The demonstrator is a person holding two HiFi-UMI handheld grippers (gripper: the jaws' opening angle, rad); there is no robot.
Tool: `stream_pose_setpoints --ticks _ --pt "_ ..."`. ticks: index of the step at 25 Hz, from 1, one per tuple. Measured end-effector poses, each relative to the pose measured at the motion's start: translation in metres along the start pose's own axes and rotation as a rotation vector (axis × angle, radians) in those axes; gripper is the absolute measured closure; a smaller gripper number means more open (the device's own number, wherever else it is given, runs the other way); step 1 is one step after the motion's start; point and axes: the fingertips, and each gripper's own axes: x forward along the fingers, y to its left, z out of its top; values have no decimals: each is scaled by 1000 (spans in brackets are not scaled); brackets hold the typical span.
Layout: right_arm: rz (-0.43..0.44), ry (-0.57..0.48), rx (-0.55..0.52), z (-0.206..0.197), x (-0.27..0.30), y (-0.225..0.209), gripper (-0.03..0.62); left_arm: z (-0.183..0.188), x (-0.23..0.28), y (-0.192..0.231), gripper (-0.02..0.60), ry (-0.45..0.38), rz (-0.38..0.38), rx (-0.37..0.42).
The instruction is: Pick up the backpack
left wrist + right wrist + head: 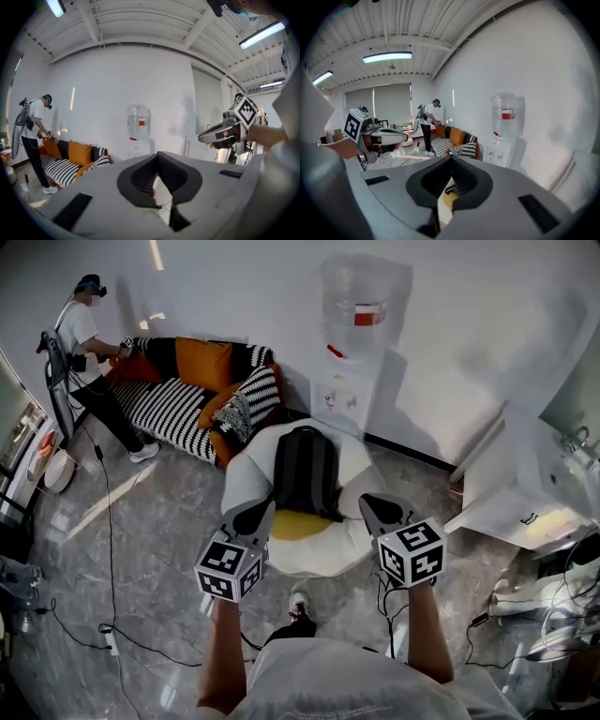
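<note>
A dark grey backpack (pixel 305 470) lies upright against the back of a round white lounge chair (pixel 246 474), with a yellow seat cushion (pixel 295 524) below it. In the head view my left gripper (pixel 249 518) hovers at the chair's front left edge, short of the backpack. My right gripper (pixel 379 512) is at the front right edge. Both are shut with nothing between the jaws. The left gripper view looks along the closed left gripper (pixel 157 154) and shows the right gripper (pixel 219 135) beside it. Through the right gripper (pixel 451 160) a bit of the yellow cushion (pixel 450 199) shows.
A black-and-white striped sofa (pixel 173 407) with orange cushions stands at the back left, with a person (pixel 89 343) beside it. A water dispenser (pixel 354 352) stands behind the chair. A white cabinet (pixel 511 498) is at the right. Cables (pixel 111 596) run across the floor.
</note>
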Motion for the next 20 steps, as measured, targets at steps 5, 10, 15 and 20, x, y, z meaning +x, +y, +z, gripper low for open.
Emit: stream_pose_setpoints --ticks 5,10,15,20 --pt "-3 21 35 2 16 -12 594 -2 18 15 572 13 -5 -9" --pt "-7 32 53 6 35 -22 594 -8 37 31 571 32 -12 -16" --pt "-28 30 51 13 58 -32 594 -14 55 51 571 40 -13 -36" --pt "-18 28 50 19 80 -35 594 -20 69 74 571 50 -9 -55"
